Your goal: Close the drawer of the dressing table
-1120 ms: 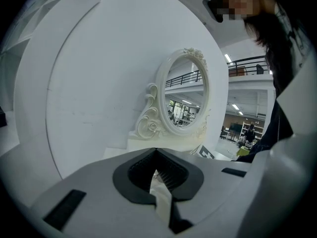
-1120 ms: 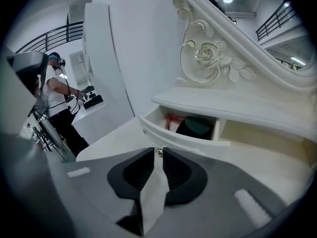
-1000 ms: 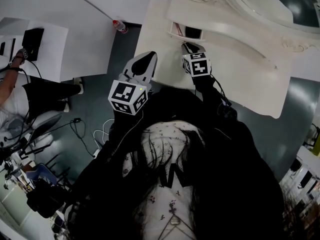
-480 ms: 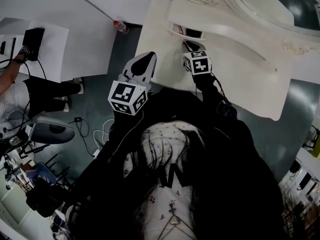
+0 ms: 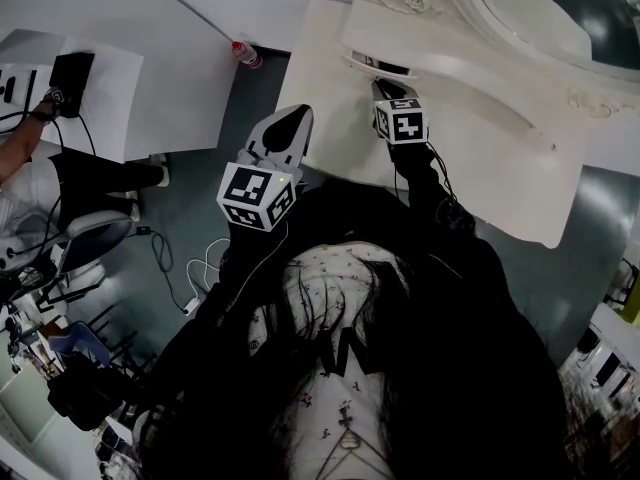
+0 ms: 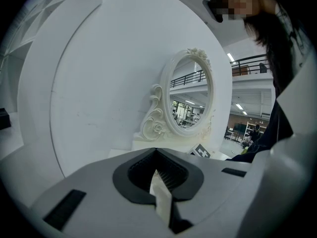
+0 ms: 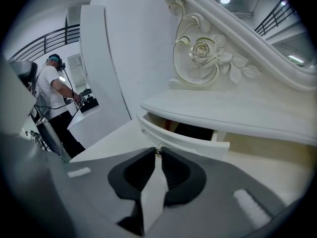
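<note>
No text, label, brand or number can be read in any view.

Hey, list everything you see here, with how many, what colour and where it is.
dressing table: one, white, ahead of the wearer
mirror: one, oval, white carved frame, on the dressing table
drawer: one, white, below the mirror, slightly open
drawer knob: one, metallic, on the drawer front
bottle: one, red cap, left of the dressing table
bystander: one, white shirt, far left
cables: several, white, floor at left
left gripper: one, grey, jaws together, empty
right gripper: one, grey, jaws closing on the drawer knob
</note>
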Motion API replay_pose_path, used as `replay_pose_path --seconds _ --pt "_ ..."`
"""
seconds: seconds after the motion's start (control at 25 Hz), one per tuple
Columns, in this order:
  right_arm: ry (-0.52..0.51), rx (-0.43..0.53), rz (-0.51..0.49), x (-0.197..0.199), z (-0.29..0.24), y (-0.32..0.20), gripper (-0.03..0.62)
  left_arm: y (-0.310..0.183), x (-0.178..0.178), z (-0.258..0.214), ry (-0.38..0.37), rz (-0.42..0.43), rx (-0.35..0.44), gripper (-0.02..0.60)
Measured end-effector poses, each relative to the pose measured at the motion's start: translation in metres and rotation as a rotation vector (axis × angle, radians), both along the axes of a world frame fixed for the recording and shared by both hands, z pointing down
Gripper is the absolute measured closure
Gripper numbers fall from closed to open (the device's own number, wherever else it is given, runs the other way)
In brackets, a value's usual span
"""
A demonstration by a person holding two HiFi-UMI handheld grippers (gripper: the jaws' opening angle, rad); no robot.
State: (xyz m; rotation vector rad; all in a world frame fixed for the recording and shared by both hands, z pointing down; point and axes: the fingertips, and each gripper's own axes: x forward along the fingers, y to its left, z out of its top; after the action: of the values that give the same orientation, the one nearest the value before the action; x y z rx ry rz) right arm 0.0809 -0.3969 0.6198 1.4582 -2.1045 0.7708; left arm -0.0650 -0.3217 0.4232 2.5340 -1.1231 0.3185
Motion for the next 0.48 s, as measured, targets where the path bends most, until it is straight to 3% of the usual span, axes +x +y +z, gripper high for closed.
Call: replay_pose_path --seconds 0.2,0.48 --pt "-0.064 -0.034 0.037 0.006 0.004 -0.005 0.487 -0.004 -0.005 -0.001 0.002 -0.019 0.003 0.581" --pt "-0.07 -0.04 0.046 0.01 0.006 -0.014 0.485 -0.011 -0.006 0.0 0.002 -0.039 0.004 0.581"
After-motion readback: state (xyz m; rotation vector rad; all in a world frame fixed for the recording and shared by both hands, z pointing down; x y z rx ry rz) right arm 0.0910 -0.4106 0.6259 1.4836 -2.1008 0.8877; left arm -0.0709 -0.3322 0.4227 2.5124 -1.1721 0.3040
